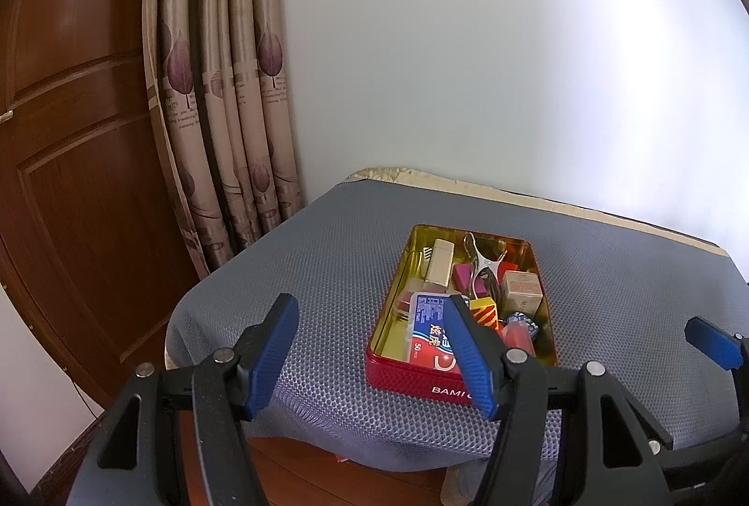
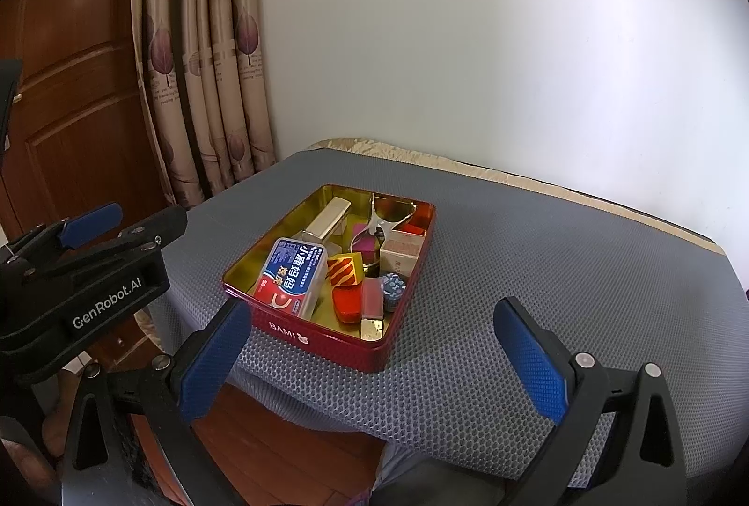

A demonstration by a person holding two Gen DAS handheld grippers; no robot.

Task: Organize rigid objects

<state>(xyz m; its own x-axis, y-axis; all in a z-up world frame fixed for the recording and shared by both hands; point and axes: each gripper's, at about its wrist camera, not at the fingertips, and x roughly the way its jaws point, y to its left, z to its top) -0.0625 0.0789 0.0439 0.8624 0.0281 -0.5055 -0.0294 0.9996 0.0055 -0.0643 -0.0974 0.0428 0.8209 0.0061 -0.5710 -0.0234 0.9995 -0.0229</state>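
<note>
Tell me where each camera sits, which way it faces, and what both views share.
Left wrist: behind the open left gripper, facing the red tin from its near left; the right gripper's finger shows at right.
Right wrist: behind the open right gripper, facing the tin from its near right; the left gripper's body shows at left.
Shared: tin, grey mat, curtain.

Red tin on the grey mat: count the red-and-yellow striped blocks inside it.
1. The red-and-yellow striped block lies mid-tin in the red tin, beside the blue-labelled clear box; others may hide underneath.
</note>
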